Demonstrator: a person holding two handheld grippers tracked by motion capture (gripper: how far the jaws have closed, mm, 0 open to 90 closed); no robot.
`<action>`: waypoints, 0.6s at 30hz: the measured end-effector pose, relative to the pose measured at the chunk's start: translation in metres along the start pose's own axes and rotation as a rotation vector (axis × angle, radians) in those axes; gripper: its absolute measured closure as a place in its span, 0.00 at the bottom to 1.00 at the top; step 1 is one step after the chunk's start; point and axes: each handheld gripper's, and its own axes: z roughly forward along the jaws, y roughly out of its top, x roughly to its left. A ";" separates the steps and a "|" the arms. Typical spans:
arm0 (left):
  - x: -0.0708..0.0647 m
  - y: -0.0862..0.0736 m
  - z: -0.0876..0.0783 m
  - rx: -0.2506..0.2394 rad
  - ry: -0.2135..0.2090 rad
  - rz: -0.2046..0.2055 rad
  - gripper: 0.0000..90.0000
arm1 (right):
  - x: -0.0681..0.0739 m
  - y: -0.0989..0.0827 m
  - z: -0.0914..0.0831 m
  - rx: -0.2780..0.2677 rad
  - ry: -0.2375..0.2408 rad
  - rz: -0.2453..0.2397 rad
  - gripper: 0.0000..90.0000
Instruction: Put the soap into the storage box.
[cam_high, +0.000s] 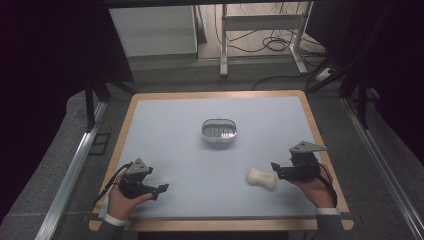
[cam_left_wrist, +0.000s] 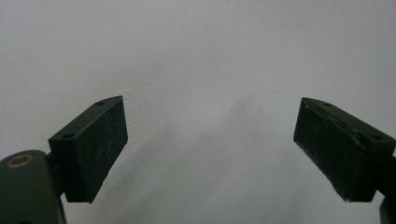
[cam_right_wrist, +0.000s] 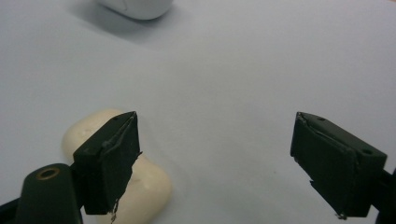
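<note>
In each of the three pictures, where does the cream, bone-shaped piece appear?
High view: the cream piece lies on the table's lower right, just left of the right gripper.
Left gripper view: not in it.
Right gripper view: bottom left, partly behind the left jaw.
Shared landmark: the white container, at the table's middle in the high view, at the top edge in the right gripper view.

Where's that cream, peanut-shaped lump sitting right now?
In the high view the cream lump lies on the table's near-right part, just left of the right hand-held gripper, nearer than the small white basket.
</note>
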 end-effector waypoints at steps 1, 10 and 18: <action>0.000 0.000 0.000 0.000 0.000 0.000 0.11 | 0.000 0.001 0.000 0.001 0.020 0.004 0.17; 0.000 0.000 0.001 0.007 0.001 0.008 0.11 | 0.010 0.017 0.006 0.069 0.084 -0.055 0.17; 0.000 0.000 0.000 0.003 -0.007 0.007 0.11 | 0.025 0.026 0.020 0.171 0.126 -0.117 0.18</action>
